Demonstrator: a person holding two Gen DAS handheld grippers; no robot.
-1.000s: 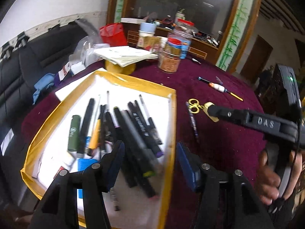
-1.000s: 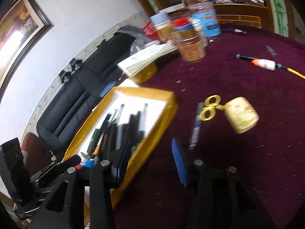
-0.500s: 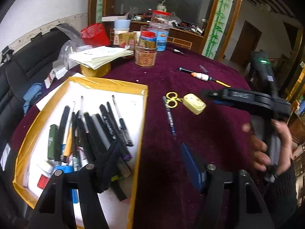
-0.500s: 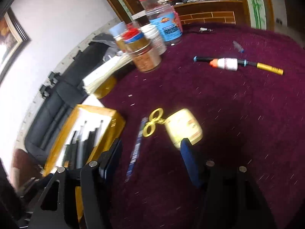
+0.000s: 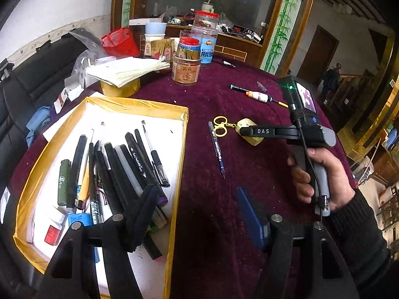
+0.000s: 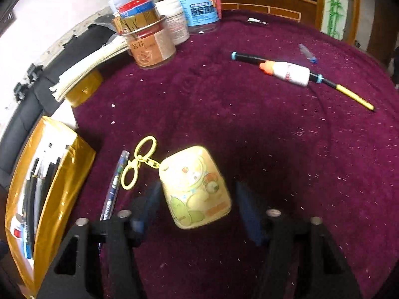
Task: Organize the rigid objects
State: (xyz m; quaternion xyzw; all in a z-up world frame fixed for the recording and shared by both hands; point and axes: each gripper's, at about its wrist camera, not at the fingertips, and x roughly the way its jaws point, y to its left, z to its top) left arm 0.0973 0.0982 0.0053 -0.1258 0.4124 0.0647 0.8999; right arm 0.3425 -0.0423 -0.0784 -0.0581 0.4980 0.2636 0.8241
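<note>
A yellow-rimmed box on the maroon tablecloth holds several pens and markers. It also shows in the right wrist view. A yellow keychain case with gold rings lies between the open fingers of my right gripper, not gripped. A blue pen lies just left of it, also seen in the left wrist view. My left gripper is open and empty over the box's right rim. A white glue bottle and a black-and-yellow pen lie farther back.
Jars, a stack of papers on a yellow tape roll and a red bag stand at the table's far side. A black sofa is at the left. A small pen cap lies at the far right.
My right gripper has moved forward and down until its open fingers straddle the keychain case. My left gripper has drifted right, from over the pens toward the box's right rim.
</note>
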